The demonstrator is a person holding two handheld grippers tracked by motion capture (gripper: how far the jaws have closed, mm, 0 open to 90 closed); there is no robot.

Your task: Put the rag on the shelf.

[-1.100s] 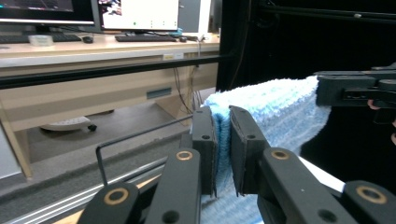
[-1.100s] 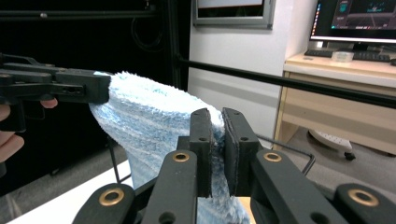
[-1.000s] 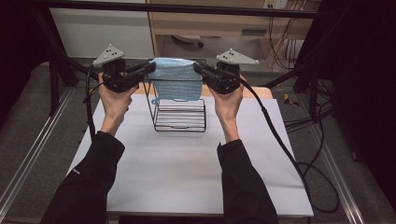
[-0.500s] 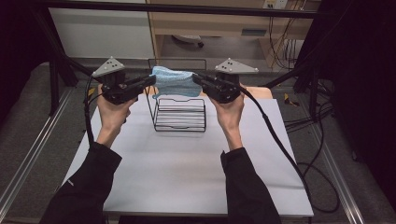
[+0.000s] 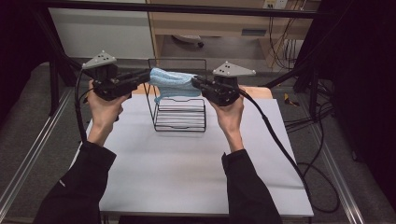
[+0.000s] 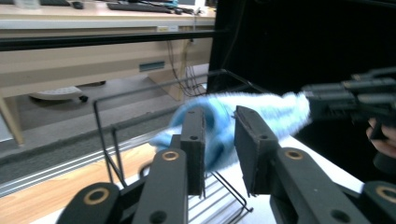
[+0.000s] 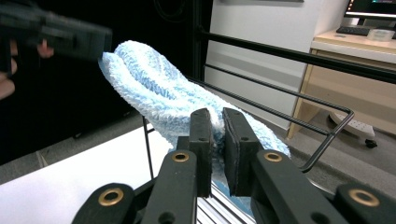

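Both forearms reach far over the white surface (image 5: 187,172), hands raised level. The blue towel (image 5: 173,83) hangs stretched between them above the wire rack (image 5: 180,114). The right claw (image 5: 196,82) is clenched on it; the left claw (image 5: 145,74) has just been opening, its pads loose around the cloth.

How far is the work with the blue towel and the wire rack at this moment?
Done: the blue towel is lifted and stretched above the black wire rack. In hand: the right gripper clamps one end; the left gripper has just been opening, with the cloth between its fingers, apparently loose. Left: the towel does not yet hang freely on the top bar, and the right end is unreleased.
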